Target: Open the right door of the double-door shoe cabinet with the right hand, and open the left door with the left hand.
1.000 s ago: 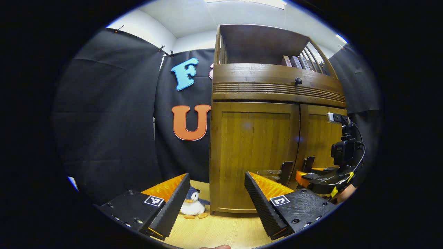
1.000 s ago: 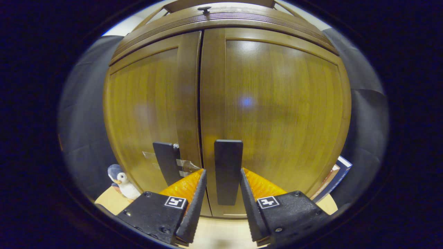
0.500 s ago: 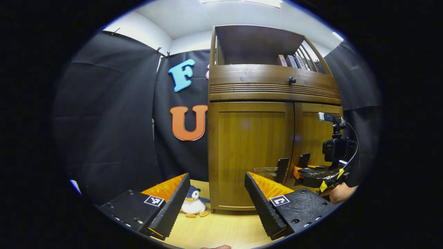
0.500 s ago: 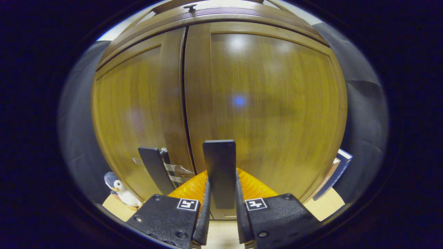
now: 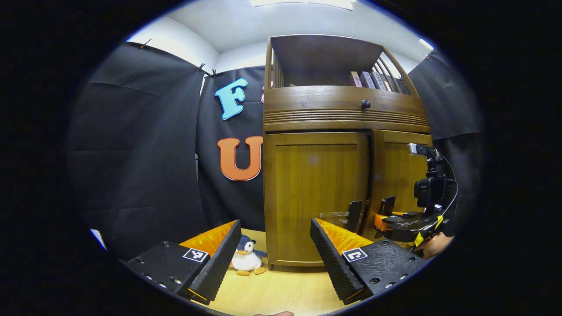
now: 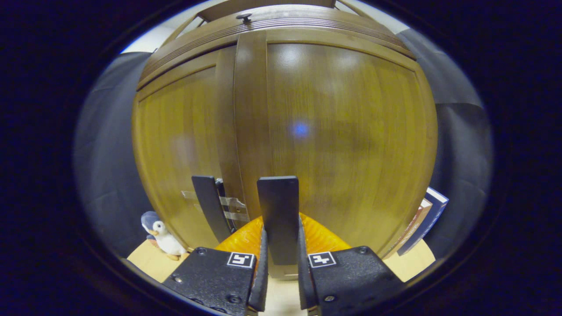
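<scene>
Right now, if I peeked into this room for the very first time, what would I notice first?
Probably the big wooden shoe cabinet against the black cloth wall, with the right gripper pinching the black handle of its right door. That door stands slightly out from the left door. You'd also spot a little toy penguin on the floor by the cabinet's left corner.

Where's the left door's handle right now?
In the right gripper view the left handle stands free, just left of the right handle clamped in the right gripper, above the penguin toy.
</scene>
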A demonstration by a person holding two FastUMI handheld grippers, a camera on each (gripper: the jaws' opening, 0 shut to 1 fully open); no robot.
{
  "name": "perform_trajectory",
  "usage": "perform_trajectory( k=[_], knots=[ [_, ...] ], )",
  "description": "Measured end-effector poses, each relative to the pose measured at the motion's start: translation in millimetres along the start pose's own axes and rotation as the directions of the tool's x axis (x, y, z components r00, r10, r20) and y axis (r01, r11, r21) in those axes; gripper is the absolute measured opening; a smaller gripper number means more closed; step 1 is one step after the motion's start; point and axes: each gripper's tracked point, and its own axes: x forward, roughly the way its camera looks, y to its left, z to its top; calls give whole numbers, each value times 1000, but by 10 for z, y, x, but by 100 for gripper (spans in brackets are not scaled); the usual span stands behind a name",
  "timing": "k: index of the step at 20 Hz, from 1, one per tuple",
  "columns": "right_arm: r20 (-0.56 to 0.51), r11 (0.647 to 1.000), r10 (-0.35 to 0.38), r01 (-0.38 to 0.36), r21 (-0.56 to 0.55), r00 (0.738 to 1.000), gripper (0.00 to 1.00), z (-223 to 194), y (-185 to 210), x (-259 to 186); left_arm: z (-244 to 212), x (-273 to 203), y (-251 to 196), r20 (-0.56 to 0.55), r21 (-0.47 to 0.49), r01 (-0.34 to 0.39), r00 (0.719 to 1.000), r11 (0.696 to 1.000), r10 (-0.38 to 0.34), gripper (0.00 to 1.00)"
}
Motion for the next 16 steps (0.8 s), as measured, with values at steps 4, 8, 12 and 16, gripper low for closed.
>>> perform_trajectory(
  k=[4,8,12,16],
  knots=[
    [1,1000,20,-20,1,1000,32,-60,-42,-214,3,-24,-112,-4,10,17,1000,1000,-17,95],
    [7,998,58,-58,8,998,32,-123,-98,-430,33,-36,-242,1,15,41,999,999,-41,95],
    [-6,995,86,-86,47,996,32,-178,-173,-652,36,-18,-358,-5,22,55,998,998,-55,95],
    [-4,995,98,-98,24,995,32,-223,-316,-880,62,57,-469,-2,16,64,998,998,-64,95]
  ],
)
